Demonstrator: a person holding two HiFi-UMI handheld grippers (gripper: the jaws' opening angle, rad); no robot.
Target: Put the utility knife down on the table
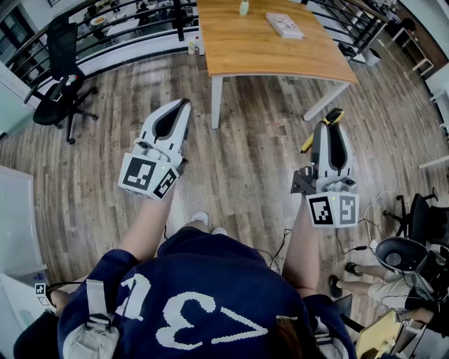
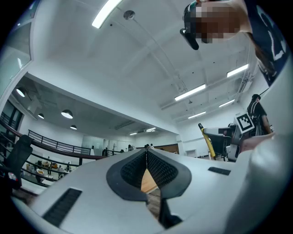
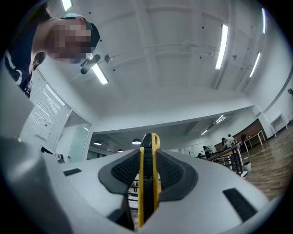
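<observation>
My right gripper (image 1: 332,120) is shut on a yellow and black utility knife (image 3: 147,180), whose body stands upright between the ribbed pads. In the head view the utility knife (image 1: 309,142) sticks out from the jaws over the wooden floor, short of the table. The wooden table (image 1: 266,42) stands ahead, at the top middle. My left gripper (image 1: 184,106) is shut with its pads (image 2: 149,167) touching and nothing between them. Both grippers point slightly upward. The left gripper view also catches the knife (image 2: 206,140) in the right gripper, off to the right.
A booklet (image 1: 283,24) and a small bottle (image 1: 243,8) lie on the table's far part. A black office chair (image 1: 59,84) stands at the left by a railing. At the lower right a seated person (image 1: 379,280) is beside another chair (image 1: 421,217).
</observation>
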